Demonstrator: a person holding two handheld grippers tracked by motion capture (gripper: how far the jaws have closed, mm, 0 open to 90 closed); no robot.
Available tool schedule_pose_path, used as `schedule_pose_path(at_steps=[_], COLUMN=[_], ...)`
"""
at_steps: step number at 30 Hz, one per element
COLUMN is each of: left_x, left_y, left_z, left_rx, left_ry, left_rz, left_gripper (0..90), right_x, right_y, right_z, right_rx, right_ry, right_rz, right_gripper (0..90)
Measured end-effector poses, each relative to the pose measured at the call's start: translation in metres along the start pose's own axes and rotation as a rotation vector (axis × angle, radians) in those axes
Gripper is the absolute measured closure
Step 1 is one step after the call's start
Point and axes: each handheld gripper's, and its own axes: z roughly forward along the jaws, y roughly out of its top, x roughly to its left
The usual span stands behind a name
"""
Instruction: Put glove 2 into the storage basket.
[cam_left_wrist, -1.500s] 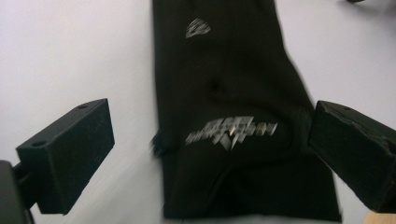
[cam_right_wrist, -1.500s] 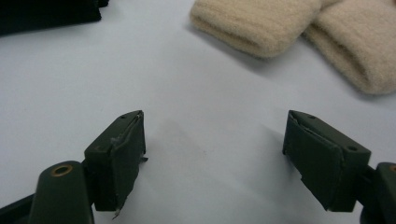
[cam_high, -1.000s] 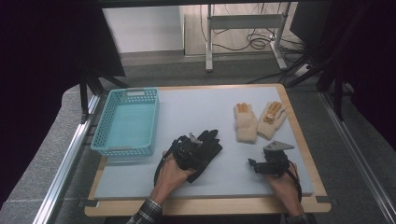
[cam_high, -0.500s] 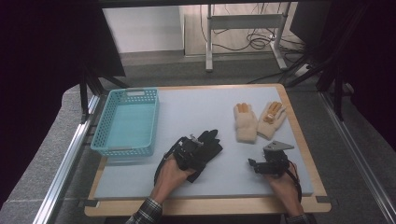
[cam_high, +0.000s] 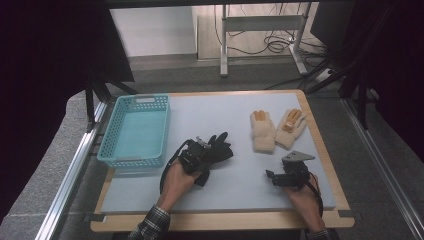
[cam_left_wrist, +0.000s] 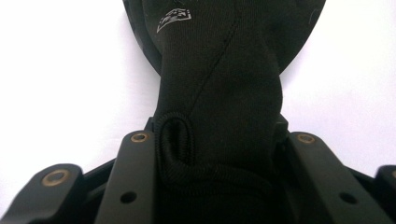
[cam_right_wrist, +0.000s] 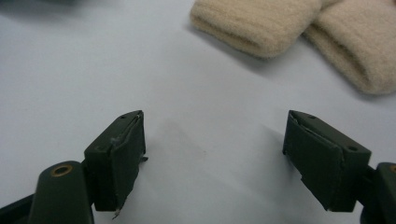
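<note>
Presently on the worktop (cam_high: 235, 187), itemised:

1. Black glove (cam_high: 216, 151): lies near the middle, just right of the teal basket (cam_high: 136, 131). Cuff end is pinched in the left claw (cam_high: 197, 159); in the left gripper view the fabric (cam_left_wrist: 219, 93) bunches between the jaws, cuff hem folded at the base.
2. Right claw (cam_high: 280, 178): spread wide, holding nothing, low over bare worktop near the front right.
3. Pair of cream gloves (cam_high: 277, 129): side by side at the back right, cuffs (cam_right_wrist: 261, 25) toward the right claw, untouched.

Handling note: the step appears to be lifting the black glove toward the basket. Keep the pinch firm on the cuff, raise until the fingers hang free of the surface, clear the basket rim, then release over its empty floor.
</note>
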Motion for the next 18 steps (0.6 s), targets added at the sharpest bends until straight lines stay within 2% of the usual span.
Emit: schedule_pose_path(at_steps=[1, 6, 10, 11, 14, 18], left_x=[0.005, 0.015, 0.027, 0.033, 0.040, 0.054], left_y=[0.005, 0.014, 0.023, 0.027, 0.030, 0.035], left_z=[-0.008, -0.021, -0.032, -0.039, -0.046, -0.061], left_rx=[-0.017, -0.037, -0.047, -0.058, -0.065, -0.081], left_ry=[0.009, 0.036, 0.049, 0.057, 0.067, 0.101], left_rz=[-0.014, -0.031, -0.046, -0.056, -0.064, -0.086], left_gripper=[61.3, 61.1, 60.9, 60.9, 60.7, 60.6], right_x=[0.000, 0.000, 0.000, 0.000, 0.000, 0.000], right_y=[0.000, 0.000, 0.000, 0.000, 0.000, 0.000], right_z=[0.000, 0.000, 0.000, 0.000, 0.000, 0.000], right_rx=[0.000, 0.000, 0.000, 0.000, 0.000, 0.000], right_ry=[0.000, 0.000, 0.000, 0.001, 0.000, 0.000], right_rz=[0.000, 0.001, 0.001, 0.001, 0.000, -0.001], right_gripper=[20.5, 20.5, 20.5, 20.5, 20.5, 20.5])
